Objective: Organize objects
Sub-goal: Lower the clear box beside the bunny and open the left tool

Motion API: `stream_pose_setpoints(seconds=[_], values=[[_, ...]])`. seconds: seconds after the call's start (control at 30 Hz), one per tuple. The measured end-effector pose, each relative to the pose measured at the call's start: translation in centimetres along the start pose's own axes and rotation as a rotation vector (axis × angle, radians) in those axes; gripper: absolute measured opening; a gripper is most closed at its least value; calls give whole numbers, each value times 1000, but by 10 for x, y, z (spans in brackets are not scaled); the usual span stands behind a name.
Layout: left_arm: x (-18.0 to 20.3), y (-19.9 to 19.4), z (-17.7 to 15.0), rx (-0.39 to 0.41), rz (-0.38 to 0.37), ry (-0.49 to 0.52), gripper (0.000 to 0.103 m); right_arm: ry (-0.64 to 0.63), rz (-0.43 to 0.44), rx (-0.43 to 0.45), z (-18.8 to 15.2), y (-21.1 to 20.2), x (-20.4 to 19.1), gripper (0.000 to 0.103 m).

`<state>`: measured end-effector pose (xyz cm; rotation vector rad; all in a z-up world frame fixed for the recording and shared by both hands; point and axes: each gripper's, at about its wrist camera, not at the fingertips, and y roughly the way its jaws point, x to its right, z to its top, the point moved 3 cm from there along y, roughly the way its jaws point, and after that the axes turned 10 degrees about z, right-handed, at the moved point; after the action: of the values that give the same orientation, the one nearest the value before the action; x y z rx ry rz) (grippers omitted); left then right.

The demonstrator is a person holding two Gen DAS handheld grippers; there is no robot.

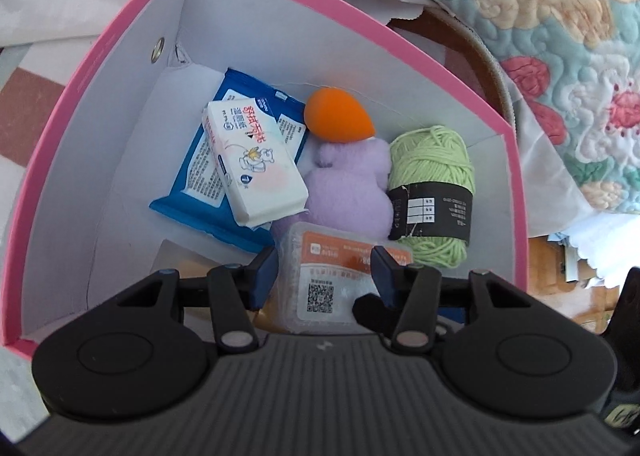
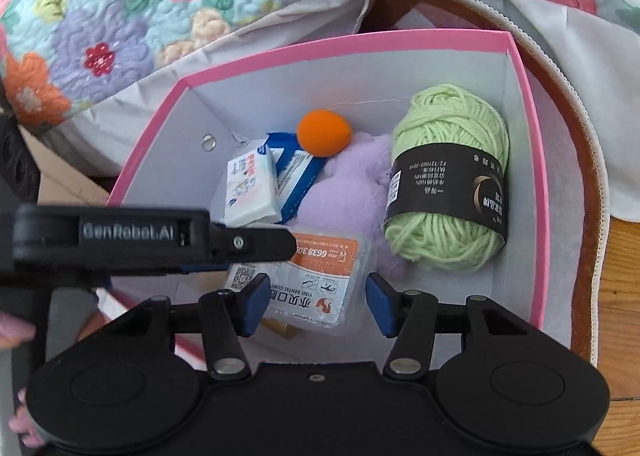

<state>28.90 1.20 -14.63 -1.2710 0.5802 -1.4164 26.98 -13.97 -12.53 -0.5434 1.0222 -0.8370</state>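
Both tools, left (image 1: 325,274) and right (image 2: 314,302), hang wide open over the pink box (image 1: 100,68), holding nothing. The clear case (image 1: 340,280) lies inside, beside the yarn (image 1: 432,180).

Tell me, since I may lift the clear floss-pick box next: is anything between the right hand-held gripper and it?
Nothing visible. The right hand-held gripper is open directly over the floss-pick box; the left hand-held gripper reaches in alongside.

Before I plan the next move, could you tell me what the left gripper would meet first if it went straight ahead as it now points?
Probably the clear plastic box with the orange label: it lies directly between the open fingers of the left gripper. How near it is cannot be judged.
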Motion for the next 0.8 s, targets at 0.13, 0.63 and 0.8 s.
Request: stream_pose_setpoints(seconds=[0.13,0.63,0.8], values=[[4,-6,-2,21,30,20,51,32,5,-10,-1,4,2,60],[10,-8,-13,-6,74,99,31,-129,-142,2,-8,3,-6,41],[17,0,-16,-19,95,132,24,-110,-115,-13,-9,0,-4,43]])
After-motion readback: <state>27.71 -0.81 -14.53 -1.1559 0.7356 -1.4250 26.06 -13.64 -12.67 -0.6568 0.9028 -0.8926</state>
